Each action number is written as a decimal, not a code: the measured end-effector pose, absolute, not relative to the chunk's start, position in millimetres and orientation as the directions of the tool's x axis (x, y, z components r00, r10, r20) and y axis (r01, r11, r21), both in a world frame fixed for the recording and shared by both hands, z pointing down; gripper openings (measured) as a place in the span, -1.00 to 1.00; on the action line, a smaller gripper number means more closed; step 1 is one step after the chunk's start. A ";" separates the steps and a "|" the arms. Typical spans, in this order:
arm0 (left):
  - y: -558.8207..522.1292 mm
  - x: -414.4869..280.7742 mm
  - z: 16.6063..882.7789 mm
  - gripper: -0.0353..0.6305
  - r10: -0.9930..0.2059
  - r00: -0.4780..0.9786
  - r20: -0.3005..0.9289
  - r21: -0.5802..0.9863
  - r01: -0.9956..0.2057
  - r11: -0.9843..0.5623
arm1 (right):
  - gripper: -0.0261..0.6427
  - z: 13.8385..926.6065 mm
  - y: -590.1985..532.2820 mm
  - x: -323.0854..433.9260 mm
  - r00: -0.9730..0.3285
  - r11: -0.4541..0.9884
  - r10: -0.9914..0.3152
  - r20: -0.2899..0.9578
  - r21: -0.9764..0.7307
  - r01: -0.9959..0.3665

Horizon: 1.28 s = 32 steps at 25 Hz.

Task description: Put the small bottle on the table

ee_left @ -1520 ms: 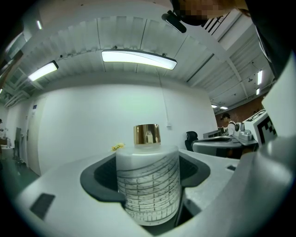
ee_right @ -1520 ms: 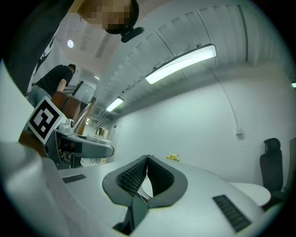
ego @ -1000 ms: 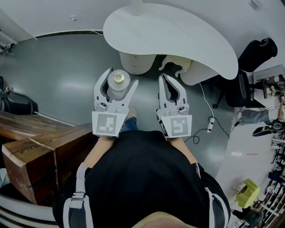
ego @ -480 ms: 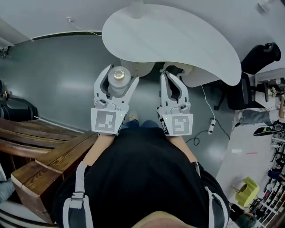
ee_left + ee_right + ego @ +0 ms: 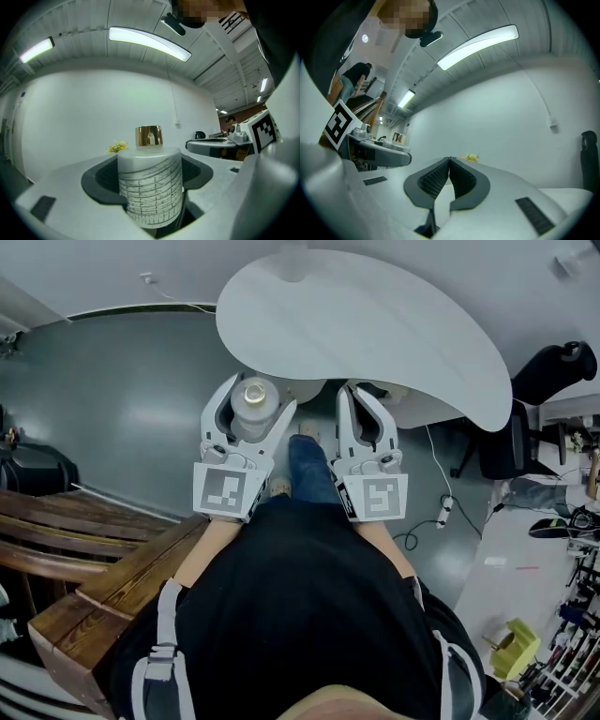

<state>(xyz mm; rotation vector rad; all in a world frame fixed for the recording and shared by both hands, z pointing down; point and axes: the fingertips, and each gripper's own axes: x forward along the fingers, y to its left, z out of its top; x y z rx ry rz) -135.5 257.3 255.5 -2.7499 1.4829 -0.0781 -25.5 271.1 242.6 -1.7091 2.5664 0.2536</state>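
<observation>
A small frosted white bottle (image 5: 253,405) with a gold cap stands upright between the jaws of my left gripper (image 5: 249,401), which is shut on it. In the left gripper view the bottle (image 5: 149,186) fills the middle, with its gold cap (image 5: 149,136) on top and fine dark lines on its body. My right gripper (image 5: 360,403) is beside it, shut with nothing between its pads (image 5: 449,178). Both grippers are held at the near edge of the white curved table (image 5: 375,324), over the grey floor.
A wooden bench (image 5: 103,573) lies at the lower left. A black office chair (image 5: 534,390) stands to the right of the table. A power strip and cable (image 5: 441,502) lie on the floor at right. A yellow object (image 5: 513,645) is on a white counter at lower right.
The table has come closer to me and both grippers now sit at its near edge. A leg in jeans shows between the grippers. The left gripper still holds the bottle.
</observation>
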 end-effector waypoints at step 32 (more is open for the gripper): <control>1.4 -51.9 272.9 0.12 -0.866 0.495 0.075 -0.057 -0.864 -0.499 | -0.85 269.5 -14.7 22.8 -0.613 0.598 -0.789 -0.043 0.177 -0.782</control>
